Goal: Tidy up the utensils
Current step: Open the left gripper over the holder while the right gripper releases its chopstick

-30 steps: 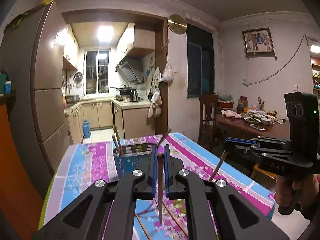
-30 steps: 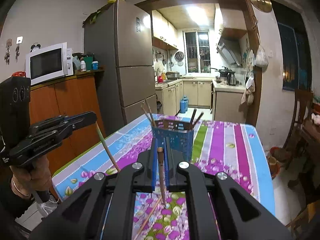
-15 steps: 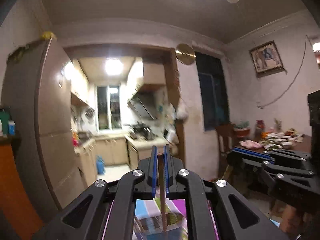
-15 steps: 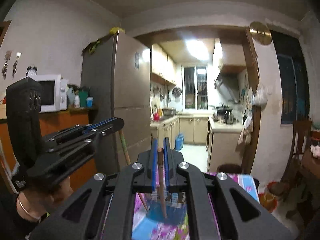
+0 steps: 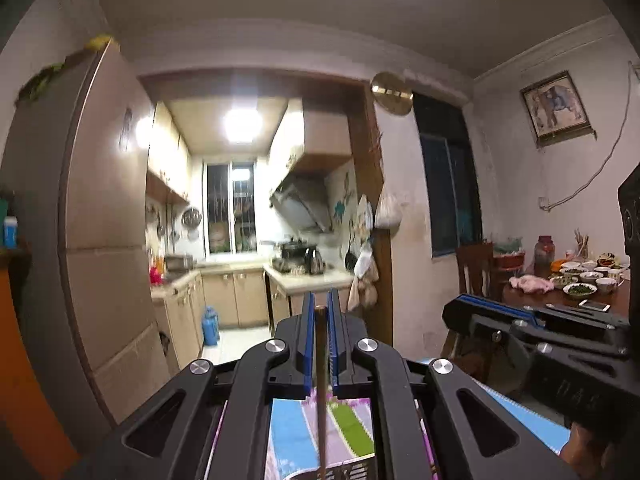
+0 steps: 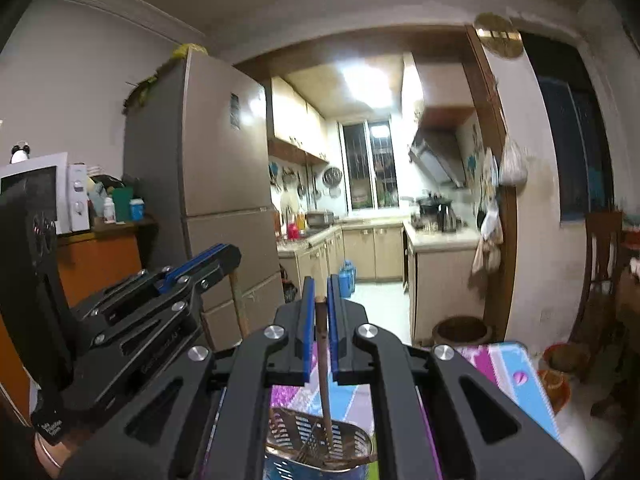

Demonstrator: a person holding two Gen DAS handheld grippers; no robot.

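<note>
The left claw is pressed together on a thin brown chopstick, which hangs straight down between its blue pads toward the striped, flowered cloth of the table; its lower end reaches a dark slotted rim at the bottom edge of the left wrist view, too cropped to name. The right claw likewise pinches a second chopstick upright, and that one's lower end dips into the utensil holder, a perforated basket with a brownish rim standing on the table directly under the claw. Each claw shows in the other's camera, side by side and near one another, both pointing roughly level toward the kitchen doorway, with a fridge to the left
</note>
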